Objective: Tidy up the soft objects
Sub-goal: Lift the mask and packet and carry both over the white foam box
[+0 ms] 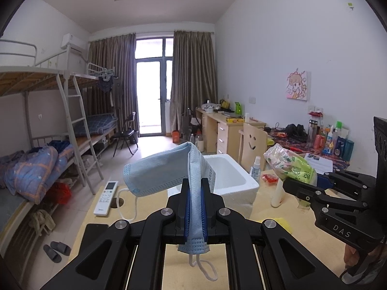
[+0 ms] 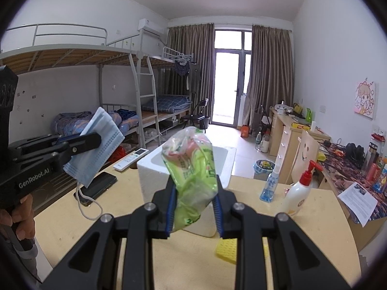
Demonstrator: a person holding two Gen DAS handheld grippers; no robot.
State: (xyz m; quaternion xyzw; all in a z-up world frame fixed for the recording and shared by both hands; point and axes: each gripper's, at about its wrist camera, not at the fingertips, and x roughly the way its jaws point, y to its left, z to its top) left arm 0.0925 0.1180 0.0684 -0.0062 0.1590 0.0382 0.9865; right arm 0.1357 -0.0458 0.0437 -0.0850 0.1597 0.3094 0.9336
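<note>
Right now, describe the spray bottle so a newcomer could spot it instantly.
Start at the white foam box on the wooden table. To its right stand two bottles side by side; the spray bottle is the one nearer the box. It is clear and blue-tinted with a slim white nozzle, unlike the opaque white pump bottle with the red pump.

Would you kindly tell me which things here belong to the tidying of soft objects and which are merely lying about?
Job in hand:
face mask, in left tongs
green packet, in right tongs
white foam box
yellow sponge

Lying about:
remote control
phone
spray bottle
pump bottle
</note>
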